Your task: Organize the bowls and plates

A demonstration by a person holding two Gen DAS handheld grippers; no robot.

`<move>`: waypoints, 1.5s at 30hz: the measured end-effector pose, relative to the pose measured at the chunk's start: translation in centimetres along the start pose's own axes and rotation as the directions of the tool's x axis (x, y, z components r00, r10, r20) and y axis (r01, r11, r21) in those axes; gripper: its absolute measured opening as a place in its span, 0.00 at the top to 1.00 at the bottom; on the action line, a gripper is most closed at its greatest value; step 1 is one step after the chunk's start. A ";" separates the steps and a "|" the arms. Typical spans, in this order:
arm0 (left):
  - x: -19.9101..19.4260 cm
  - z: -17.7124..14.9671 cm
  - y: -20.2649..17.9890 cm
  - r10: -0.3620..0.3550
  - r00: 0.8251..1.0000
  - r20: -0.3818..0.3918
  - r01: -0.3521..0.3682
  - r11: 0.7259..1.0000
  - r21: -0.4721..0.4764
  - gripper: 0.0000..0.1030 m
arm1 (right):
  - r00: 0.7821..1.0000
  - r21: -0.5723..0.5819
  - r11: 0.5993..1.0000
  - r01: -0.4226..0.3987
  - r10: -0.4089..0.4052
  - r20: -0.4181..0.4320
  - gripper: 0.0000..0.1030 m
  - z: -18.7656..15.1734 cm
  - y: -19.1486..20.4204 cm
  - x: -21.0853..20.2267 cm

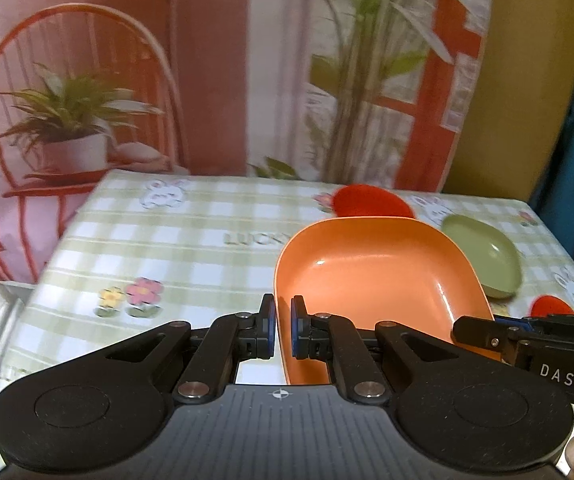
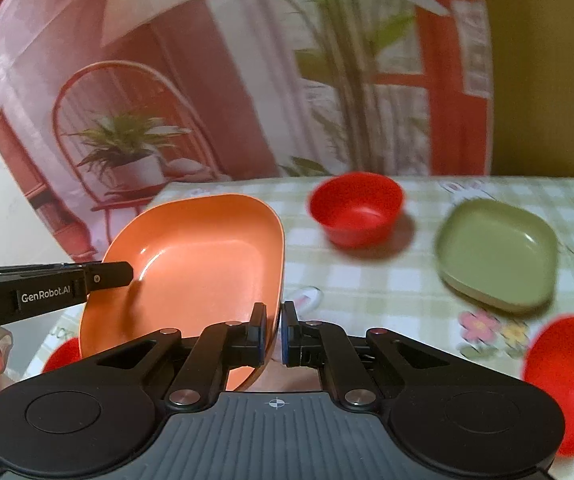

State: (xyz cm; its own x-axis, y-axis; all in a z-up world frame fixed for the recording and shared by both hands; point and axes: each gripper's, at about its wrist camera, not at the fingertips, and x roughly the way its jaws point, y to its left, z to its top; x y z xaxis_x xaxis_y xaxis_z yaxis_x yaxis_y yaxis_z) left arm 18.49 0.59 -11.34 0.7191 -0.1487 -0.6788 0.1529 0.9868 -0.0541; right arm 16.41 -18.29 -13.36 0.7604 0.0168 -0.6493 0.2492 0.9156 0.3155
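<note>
1. Both claws are clamped on the orange plate (image 1: 379, 280): the left gripper (image 1: 283, 328) pinches its left rim, the right gripper (image 2: 273, 334) pinches the opposite rim. So the plate hangs between the two hands, off the table (image 1: 175, 240), tilted a bit with the hollow side up

2. I'd guess the step in hand is carrying it over to stack on the green plate (image 2: 495, 252), which sits flat on the checked cloth to the right, since they look like the same squarish shape

3. To do it well, keep both hands moving as one. If one runs ahead, the rim twists in the pads and can slip out

4. Level it before lowering, corners lined up with the green one, so it nests instead of sitting crooked

5. Mind the red bowl (image 2: 357, 208) behind the green plate and the other red bowl (image 2: 567, 380) near the right edge, both close to the path

6. Only let go once the plate is seated, one side then the other
</note>
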 end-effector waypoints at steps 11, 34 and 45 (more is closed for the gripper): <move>0.8 -1.8 -4.8 -0.078 0.995 -0.056 0.080 0.996 0.030 0.92 | 0.998 0.129 0.990 0.060 -0.062 0.007 0.94 -3.8 -6.4 -3.2; 1.2 -5.5 -8.7 -0.099 0.988 -0.116 0.110 0.990 0.094 0.91 | 0.989 0.165 0.975 0.147 -0.143 -0.034 0.94 -9.0 -10.8 -5.5; 1.9 -6.0 -8.5 -0.095 0.985 -0.142 0.107 0.991 0.081 0.91 | 0.987 0.150 0.976 0.156 -0.149 -0.061 0.94 -9.4 -10.6 -4.8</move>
State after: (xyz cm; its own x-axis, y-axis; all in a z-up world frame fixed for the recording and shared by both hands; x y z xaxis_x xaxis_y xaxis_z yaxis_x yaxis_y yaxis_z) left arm 14.50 -7.69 -16.57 0.5977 -0.2305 -0.7678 0.2832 0.9567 -0.0668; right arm 4.50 -24.33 -20.14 0.6767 -0.0948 -0.7301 0.4521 0.8362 0.3105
